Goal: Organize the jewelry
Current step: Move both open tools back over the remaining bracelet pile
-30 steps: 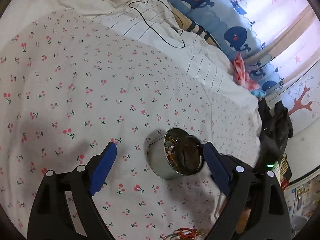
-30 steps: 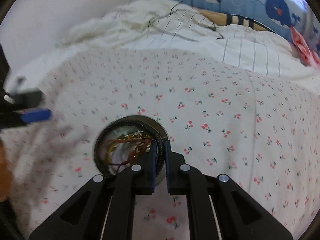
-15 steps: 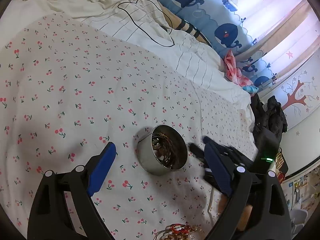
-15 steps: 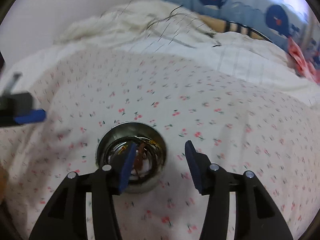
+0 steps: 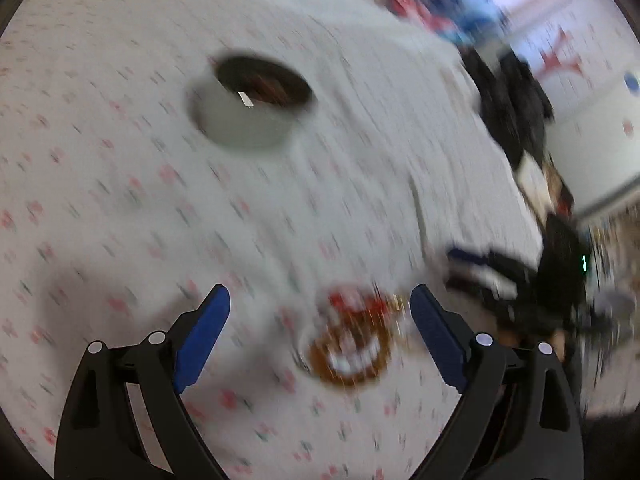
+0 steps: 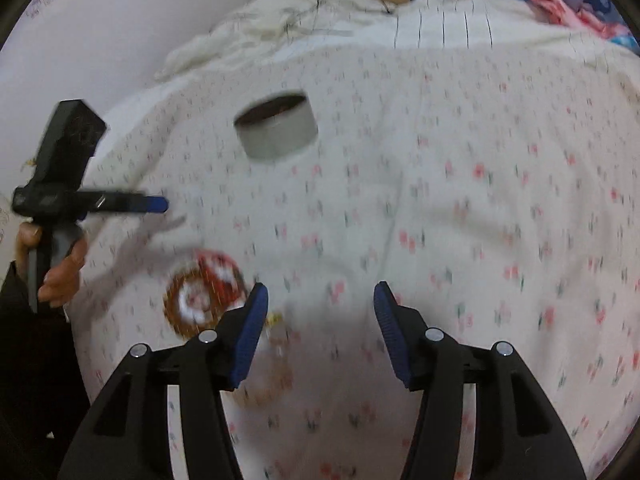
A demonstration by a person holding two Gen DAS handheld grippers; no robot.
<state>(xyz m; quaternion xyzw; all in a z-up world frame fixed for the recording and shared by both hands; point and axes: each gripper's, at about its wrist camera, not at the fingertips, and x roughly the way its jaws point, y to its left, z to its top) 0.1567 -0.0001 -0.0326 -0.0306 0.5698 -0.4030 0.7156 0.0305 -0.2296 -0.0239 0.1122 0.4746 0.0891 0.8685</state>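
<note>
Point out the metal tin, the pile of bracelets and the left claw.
metal tin (image 6: 280, 136), right wrist view, on its outer side wall.
pile of bracelets (image 5: 352, 344), left wrist view, on the brown beaded ring.
left claw (image 5: 320, 340), left wrist view, midway between its blue fingertips.

My left gripper (image 5: 320, 300) points down at a slant, and its two blue pads are far apart. Nothing is pinched between them. From my other side I can see it (image 6: 160, 203) sticking out sideways, with my left hand (image 6: 60, 268) wrapped around its handle and a dark sleeve behind it. My right gripper (image 6: 320, 298) tips down too. Its jaws have just been opening, and now there is a wide gap with nothing squeezed in it. It (image 5: 460, 258) looks very blurry from my left side.
</note>
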